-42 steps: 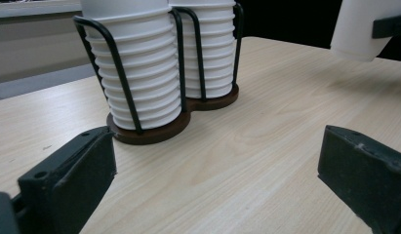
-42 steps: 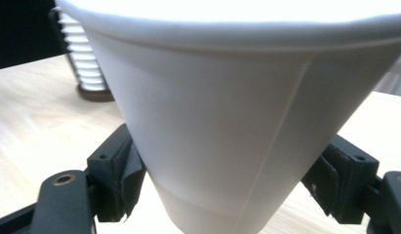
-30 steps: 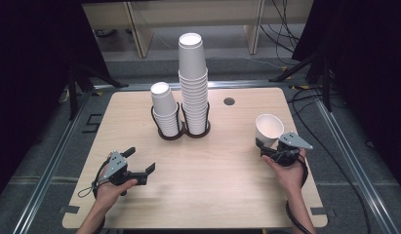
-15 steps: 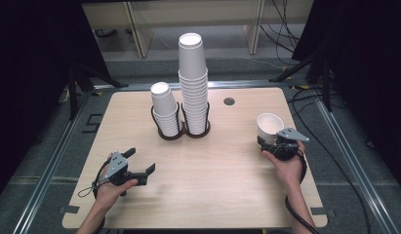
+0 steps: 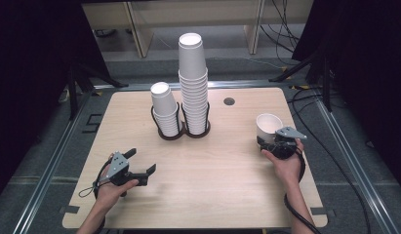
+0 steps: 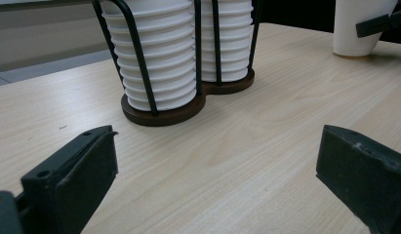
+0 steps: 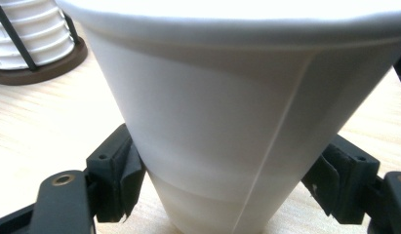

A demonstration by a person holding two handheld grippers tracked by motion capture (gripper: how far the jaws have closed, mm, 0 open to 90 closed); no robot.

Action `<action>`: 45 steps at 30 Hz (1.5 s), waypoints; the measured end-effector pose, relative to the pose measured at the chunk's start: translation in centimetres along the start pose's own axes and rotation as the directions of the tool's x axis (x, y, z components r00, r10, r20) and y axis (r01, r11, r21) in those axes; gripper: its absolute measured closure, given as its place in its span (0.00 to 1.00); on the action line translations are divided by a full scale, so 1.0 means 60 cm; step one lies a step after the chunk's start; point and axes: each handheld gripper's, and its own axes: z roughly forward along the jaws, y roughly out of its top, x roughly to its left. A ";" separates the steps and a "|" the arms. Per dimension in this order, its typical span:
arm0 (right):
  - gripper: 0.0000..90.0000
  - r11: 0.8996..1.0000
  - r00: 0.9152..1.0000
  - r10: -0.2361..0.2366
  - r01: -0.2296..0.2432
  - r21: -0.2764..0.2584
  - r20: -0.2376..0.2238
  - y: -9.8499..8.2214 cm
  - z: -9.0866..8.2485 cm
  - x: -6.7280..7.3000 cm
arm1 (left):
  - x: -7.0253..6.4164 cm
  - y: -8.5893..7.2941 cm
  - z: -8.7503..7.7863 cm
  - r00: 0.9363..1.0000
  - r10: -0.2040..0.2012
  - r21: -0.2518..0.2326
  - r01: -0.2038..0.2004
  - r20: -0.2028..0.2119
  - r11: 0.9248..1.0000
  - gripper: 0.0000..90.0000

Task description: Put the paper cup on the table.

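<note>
One paper cup (image 5: 268, 127) upright on the table (image 5: 227, 195), well right of the cup holder (image 5: 182, 131). Right gripper (image 5: 272, 142) jaws flank its lower wall, left pad touching, right pad looks slightly off. Left gripper (image 5: 139, 165) wide open, empty, front-left of the holder.

Two stacks of white paper cups (image 5: 193, 83) are standing side by side in a black wire holder (image 5: 182, 127) at the back-centre of the light wooden counter (image 5: 208, 195); a single white paper cup (image 5: 269, 127) is sitting well apart to their right.
</note>
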 end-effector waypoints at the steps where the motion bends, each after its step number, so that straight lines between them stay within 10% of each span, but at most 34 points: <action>1: 0.26 0.999 0.999 -0.035 0.035 -0.019 -0.004 0.000 0.003 -0.005 | 0.000 0.000 0.000 1.000 0.000 0.000 0.000 0.001 1.000 0.01; 33: 0.17 0.997 0.998 0.068 -0.068 0.032 -0.007 -0.007 -0.003 -0.004 | -0.001 -0.001 -0.002 1.000 -0.011 -0.001 0.011 -0.002 1.000 0.01; 35: 0.17 0.999 1.000 0.012 -0.012 0.047 -0.009 -0.007 -0.008 -0.006 | -0.001 0.001 -0.006 1.000 -0.009 0.021 0.009 -0.011 1.000 0.01; 45: 0.17 0.998 1.000 0.021 -0.021 0.056 -0.002 -0.010 -0.038 0.006 | 0.001 0.000 -0.007 1.000 -0.011 0.018 0.011 -0.013 1.000 0.01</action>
